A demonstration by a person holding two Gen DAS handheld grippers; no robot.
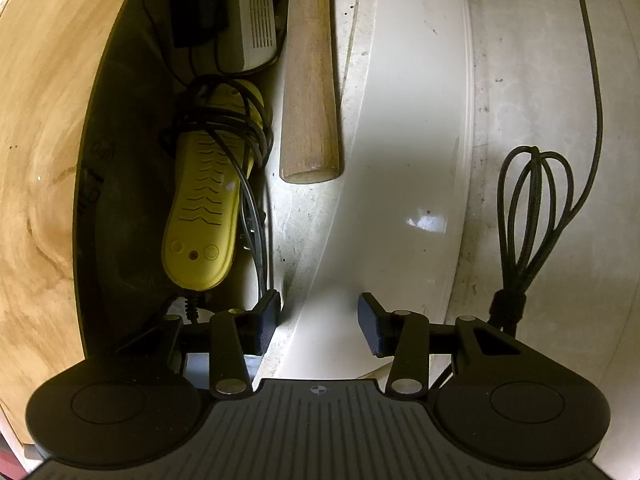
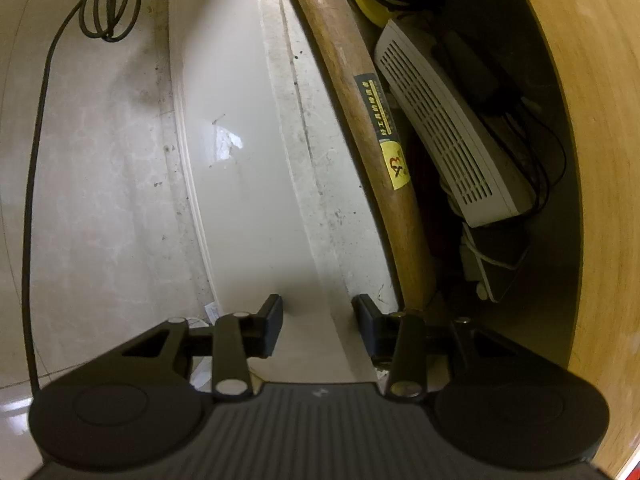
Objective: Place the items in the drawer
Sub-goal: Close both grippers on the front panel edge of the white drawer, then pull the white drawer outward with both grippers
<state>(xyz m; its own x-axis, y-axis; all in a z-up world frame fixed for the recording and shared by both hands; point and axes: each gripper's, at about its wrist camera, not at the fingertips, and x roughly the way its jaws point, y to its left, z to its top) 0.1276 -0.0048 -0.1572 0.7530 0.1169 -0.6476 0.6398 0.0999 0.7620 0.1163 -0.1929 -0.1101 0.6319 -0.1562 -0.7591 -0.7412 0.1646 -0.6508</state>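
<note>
The drawer is open; its white front panel (image 1: 400,140) runs up the middle of both views (image 2: 224,184). Inside lie a yellow device wrapped in black cord (image 1: 204,200), a white vented box (image 1: 256,12) and a wooden hammer handle (image 1: 310,92) resting along the drawer's front edge. The right wrist view shows the same handle (image 2: 372,140) with a yellow sticker, and the white box (image 2: 452,140). My left gripper (image 1: 318,326) is open and empty, straddling the drawer front. My right gripper (image 2: 318,326) is open and empty, also over the drawer front.
A wooden tabletop (image 1: 36,160) overhangs the drawer, also seen in the right wrist view (image 2: 604,200). A bundled black braided cable (image 1: 532,216) lies on the tiled floor outside the drawer, its lead trailing away (image 2: 108,4).
</note>
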